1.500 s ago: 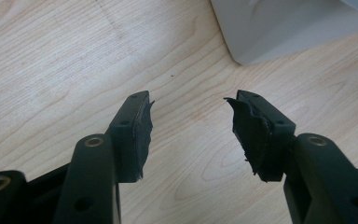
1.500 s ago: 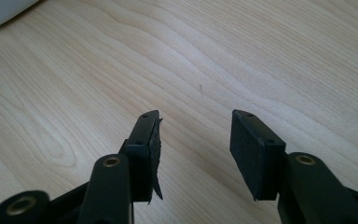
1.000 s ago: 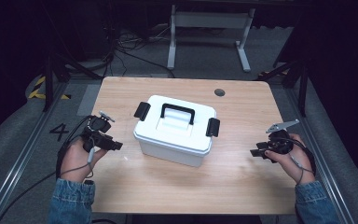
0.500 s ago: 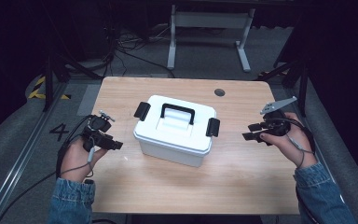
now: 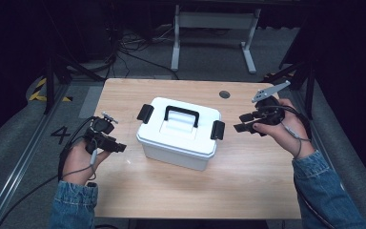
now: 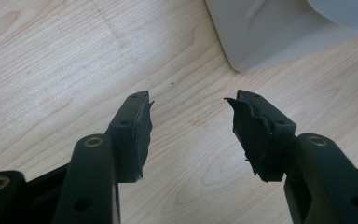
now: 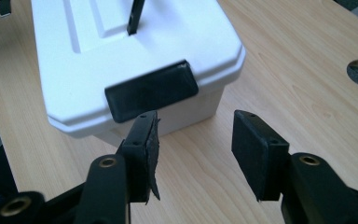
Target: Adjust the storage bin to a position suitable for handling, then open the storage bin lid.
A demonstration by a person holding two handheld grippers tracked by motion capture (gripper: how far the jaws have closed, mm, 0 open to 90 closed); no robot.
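Two tongs: both stand wide with nothing between the jaws.
Right tongs [image 7: 193, 135]: near the box's right-end latch, jaws spread, aimed at that latch; in the high view they [image 5: 248, 125] hang just off the box's right end, apart from it.
Left tongs [image 6: 189, 126]: spread over bare wood, well short of the box's near-left corner; in the high view they [image 5: 116, 145] sit to the left of the box, held low.
Landmark: white rectangular plastic storage box [image 5: 178, 133] with a black carry handle [image 5: 181, 114], standing about mid-surface on the pale wooden surface [image 5: 248, 186].
Box look: lid seated flat on the body, stepped rim, recessed panel under the handle; smooth, glossy, rounded corners.
Latches: black plastic clip on the right end [image 7: 151, 91] folded down over the lid edge; its twin on the left end [image 5: 144, 113] also looks down.
Step in hand (judgement): likely freeing the right latch.
Doing it well: bring one jaw under the latch's lower lip and lever outward, rather than pinching its face; the box looks light, so steadying its left end with the other tongs should stop it sliding.
Risk: the slick clip may slip off the pad.
Beyond the box: round cable hole [image 5: 224, 94] behind its right end.
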